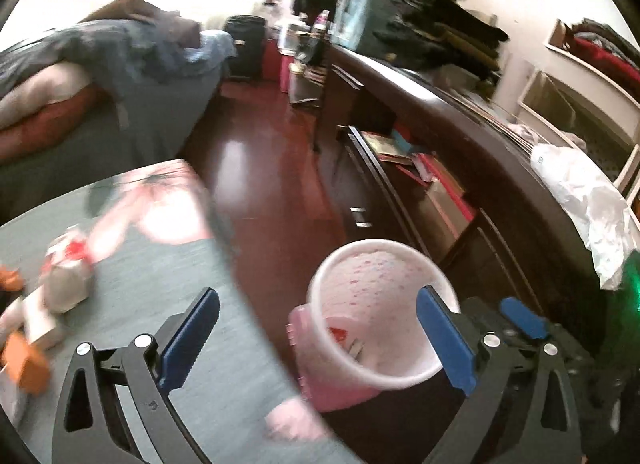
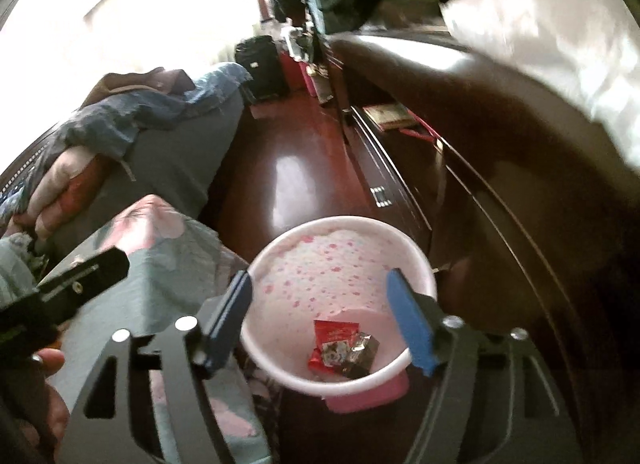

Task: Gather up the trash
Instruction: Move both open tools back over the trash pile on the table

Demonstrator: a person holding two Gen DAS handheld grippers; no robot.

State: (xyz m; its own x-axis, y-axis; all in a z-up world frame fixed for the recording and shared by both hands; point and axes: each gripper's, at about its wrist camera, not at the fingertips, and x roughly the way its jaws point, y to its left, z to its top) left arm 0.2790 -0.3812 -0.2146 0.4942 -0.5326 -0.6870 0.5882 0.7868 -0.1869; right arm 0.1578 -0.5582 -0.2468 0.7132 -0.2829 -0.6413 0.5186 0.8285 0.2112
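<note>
Wrappers binned, more litter waiting on the bed.

Left view: left gripper (image 1: 316, 344) spread wide, empty, by the bin (image 1: 380, 312); scraps (image 1: 66, 284) on bed (image 1: 160, 284).
Right view: right gripper (image 2: 324, 324) parted, empty above bin; wrappers (image 2: 344, 348) inside.

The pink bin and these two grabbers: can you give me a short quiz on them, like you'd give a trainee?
1. True or false: the bin already holds wrappers.
2. Which gripper is over the bin's mouth, open and holding nothing: A left, B right?
3. Fill in: more trash lies on the ___ left of the bin.

Key: 1 true; 2 B; 3 bed.
</note>
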